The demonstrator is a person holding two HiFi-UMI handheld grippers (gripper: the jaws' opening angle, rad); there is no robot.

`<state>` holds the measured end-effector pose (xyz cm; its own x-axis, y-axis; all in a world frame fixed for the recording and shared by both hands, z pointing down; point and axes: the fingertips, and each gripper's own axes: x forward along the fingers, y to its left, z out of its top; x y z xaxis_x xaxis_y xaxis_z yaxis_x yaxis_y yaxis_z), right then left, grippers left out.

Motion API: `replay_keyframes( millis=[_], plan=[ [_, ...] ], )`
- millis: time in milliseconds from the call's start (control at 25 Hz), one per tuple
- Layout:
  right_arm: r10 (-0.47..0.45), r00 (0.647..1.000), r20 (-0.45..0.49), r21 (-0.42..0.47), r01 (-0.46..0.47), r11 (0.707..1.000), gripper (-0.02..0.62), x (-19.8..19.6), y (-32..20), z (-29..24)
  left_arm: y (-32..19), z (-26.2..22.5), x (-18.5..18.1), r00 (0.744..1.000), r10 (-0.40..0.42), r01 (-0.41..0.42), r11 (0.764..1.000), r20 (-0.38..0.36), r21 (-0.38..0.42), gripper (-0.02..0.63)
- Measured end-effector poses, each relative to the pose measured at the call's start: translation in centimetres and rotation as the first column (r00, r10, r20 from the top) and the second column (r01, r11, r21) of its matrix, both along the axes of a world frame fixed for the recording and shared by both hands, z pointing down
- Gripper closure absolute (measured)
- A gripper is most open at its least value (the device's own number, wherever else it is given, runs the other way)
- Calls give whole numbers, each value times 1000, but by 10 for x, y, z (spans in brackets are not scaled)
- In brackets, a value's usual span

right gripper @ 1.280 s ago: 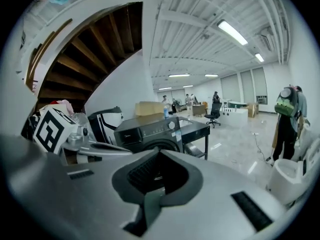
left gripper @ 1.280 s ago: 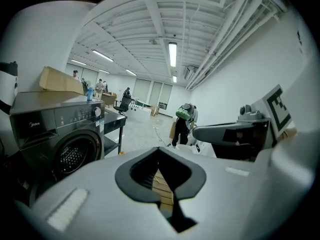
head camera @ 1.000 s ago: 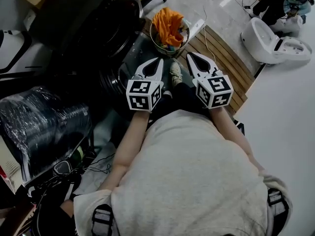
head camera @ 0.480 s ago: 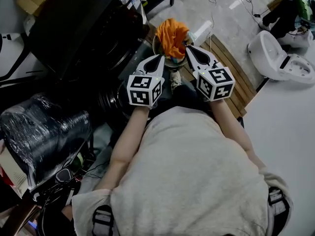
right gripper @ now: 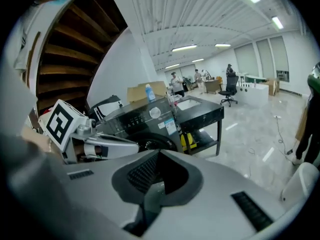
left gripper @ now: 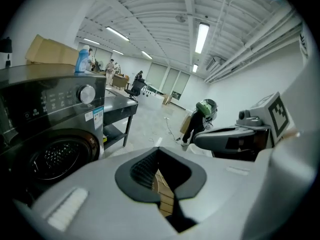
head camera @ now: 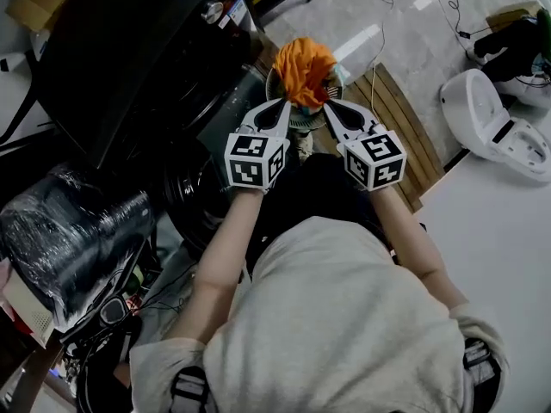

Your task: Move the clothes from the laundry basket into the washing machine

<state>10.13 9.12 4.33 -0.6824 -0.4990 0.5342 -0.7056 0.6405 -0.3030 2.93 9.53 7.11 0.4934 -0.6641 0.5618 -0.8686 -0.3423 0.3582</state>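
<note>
A round laundry basket stands on the floor ahead, heaped with an orange garment. Both grippers hover side by side just short of it. My left gripper is shut and empty, its tip at the basket's near left rim. Also shut and empty, my right gripper has its tip at the near right rim. The dark washing machine is to the left; its drum opening and knob show in the left gripper view. Seen from its own camera, my right gripper points towards the machine.
A wooden slatted mat lies under and right of the basket. A white appliance sits on the floor at right, with cables beyond it. A plastic-wrapped black bundle lies at lower left. A black shelf table adjoins the washer.
Both grippers have moved forward and a little down, from above the person's legs to the basket's near rim. Their jaws stayed shut.
</note>
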Motion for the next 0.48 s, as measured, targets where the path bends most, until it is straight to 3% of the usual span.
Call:
replay_keyframes(
  millis=[280, 480],
  plan=[
    [-42, 999, -1, -75, 42, 996, 586, -21, -36, 56, -24, 74, -2, 999, -30, 28, 995, -21, -95, 597],
    [-14, 999, -30, -144, 10, 989, 584, -30, -65, 144, -40, 146, -7, 1000, -13, 13, 992, 1, -127, 597]
  ],
)
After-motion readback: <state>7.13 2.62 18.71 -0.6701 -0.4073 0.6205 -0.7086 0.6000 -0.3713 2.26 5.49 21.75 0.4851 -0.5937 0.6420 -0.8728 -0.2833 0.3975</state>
